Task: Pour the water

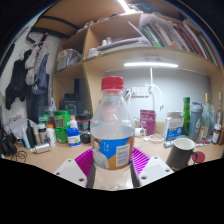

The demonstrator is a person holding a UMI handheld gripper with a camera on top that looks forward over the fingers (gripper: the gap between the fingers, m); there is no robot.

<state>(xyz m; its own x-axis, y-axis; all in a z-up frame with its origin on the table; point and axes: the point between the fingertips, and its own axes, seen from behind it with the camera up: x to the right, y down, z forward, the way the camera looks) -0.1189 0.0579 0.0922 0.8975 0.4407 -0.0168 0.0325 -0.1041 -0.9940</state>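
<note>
Item: water bottle [112, 128], red cap on, upright at frame centre, clamped between the fingers [143, 160] of the gripper [112, 163]. Dark mug [181, 153], lower right on the counter [160, 146]. Pouring judged not yet begun; uncapping, tilting remain.

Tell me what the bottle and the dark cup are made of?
The bottle looks like clear, glossy plastic: you see through it, and it has a red cap and blue label. It stands between the gripper fingers. The dark cup looks like shiny ceramic, though I can't be sure.
</note>
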